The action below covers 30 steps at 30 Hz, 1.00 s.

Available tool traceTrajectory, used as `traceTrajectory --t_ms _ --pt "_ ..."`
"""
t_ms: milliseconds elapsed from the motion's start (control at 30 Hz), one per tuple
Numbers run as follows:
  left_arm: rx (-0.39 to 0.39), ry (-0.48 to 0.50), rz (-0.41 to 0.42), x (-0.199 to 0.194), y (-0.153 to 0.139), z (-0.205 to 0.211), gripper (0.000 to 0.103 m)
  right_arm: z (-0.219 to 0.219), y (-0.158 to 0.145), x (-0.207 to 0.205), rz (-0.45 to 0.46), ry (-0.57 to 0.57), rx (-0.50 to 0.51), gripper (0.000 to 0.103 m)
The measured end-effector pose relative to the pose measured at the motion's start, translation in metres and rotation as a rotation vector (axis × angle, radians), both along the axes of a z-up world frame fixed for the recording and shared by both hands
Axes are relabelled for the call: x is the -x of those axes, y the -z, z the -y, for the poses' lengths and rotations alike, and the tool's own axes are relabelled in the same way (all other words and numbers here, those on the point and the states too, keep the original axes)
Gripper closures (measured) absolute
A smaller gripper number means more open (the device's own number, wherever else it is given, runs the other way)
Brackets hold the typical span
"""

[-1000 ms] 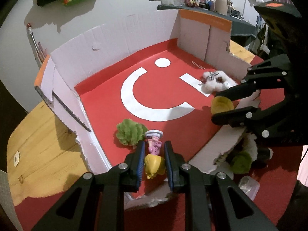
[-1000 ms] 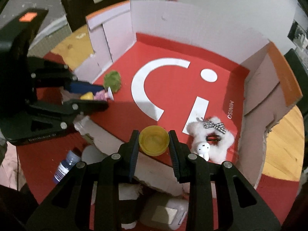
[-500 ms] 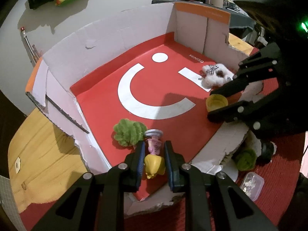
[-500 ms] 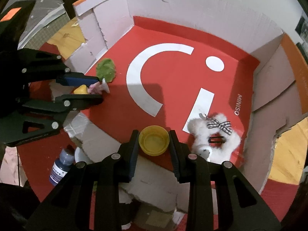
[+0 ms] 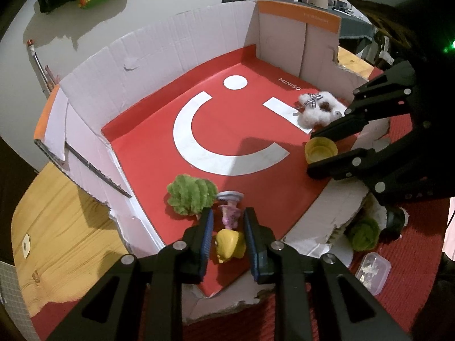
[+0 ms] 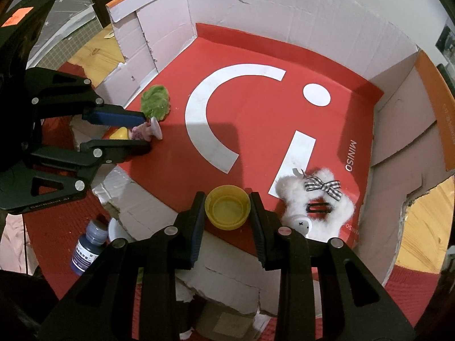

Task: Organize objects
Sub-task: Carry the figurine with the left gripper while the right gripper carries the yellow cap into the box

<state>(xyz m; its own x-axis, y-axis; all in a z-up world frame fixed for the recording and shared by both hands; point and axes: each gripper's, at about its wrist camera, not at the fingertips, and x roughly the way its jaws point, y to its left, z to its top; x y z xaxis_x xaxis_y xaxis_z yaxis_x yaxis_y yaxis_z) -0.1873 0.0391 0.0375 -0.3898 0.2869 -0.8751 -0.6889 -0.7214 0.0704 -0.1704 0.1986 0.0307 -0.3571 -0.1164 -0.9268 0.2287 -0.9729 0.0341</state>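
A cardboard box (image 5: 170,56) with a red floor lies on the table. My left gripper (image 5: 227,213) is low at its torn near edge, and its jaws are opening. Between them a small yellow-and-pink figurine (image 5: 230,241) lies on the red floor, with thin gaps to the pads. From the right wrist view, that left gripper (image 6: 145,132) and figurine (image 6: 142,133) are at the left. My right gripper (image 6: 227,196) is shut on a yellow cap (image 6: 227,210), just above the floor near the front edge.
A green fuzzy ball (image 5: 189,196) lies beside the figurine. A white fluffy clip with a checked bow (image 6: 315,199) lies right of the cap. Outside the box, on a red mat (image 5: 412,255), are a dark blue bottle (image 6: 86,250), another green ball (image 5: 364,233) and a clear plastic case (image 5: 372,268).
The left jaws have parted slightly around the figurine. My right gripper has sunk a little closer to the box floor with the yellow cap still in it.
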Motion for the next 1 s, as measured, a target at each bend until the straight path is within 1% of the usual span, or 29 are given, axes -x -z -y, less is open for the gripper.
traceTrajectory --t_ms 100,200,267,300,367,667,800,1000 --pt "0.001 -0.008 -0.005 0.0003 -0.0005 0.0005 0.076 0.001 0.0001 -0.0002 0.0 0.0 0.0 0.074" --pt "-0.009 -0.012 -0.002 0.0003 -0.0006 0.002 0.076 0.0012 0.0001 -0.0001 0.0 0.0 -0.001 0.074" --pt "-0.016 -0.011 0.0 0.0 -0.0009 0.0029 0.073 0.0019 0.0004 0.0007 -0.001 -0.002 -0.003 0.074" --pt "-0.019 -0.009 0.002 -0.0003 -0.0011 0.0029 0.07 0.0021 0.0004 0.0009 -0.001 -0.002 -0.004 0.074" --pt "-0.024 -0.008 0.003 -0.0013 -0.0016 0.0025 0.068 0.0033 0.0005 0.0011 -0.001 -0.005 -0.01 0.074" --pt "-0.032 -0.013 0.008 -0.0038 -0.0027 0.0017 0.065 0.0056 0.0018 0.0036 -0.006 -0.009 -0.023 0.073" --pt "-0.031 -0.015 0.003 -0.0046 -0.0036 0.0015 0.061 0.0038 0.0018 0.0037 -0.007 -0.011 -0.027 0.073" --pt "-0.036 -0.016 0.005 -0.0055 -0.0056 0.0022 0.061 0.0027 0.0026 0.0054 -0.007 -0.009 -0.026 0.072"
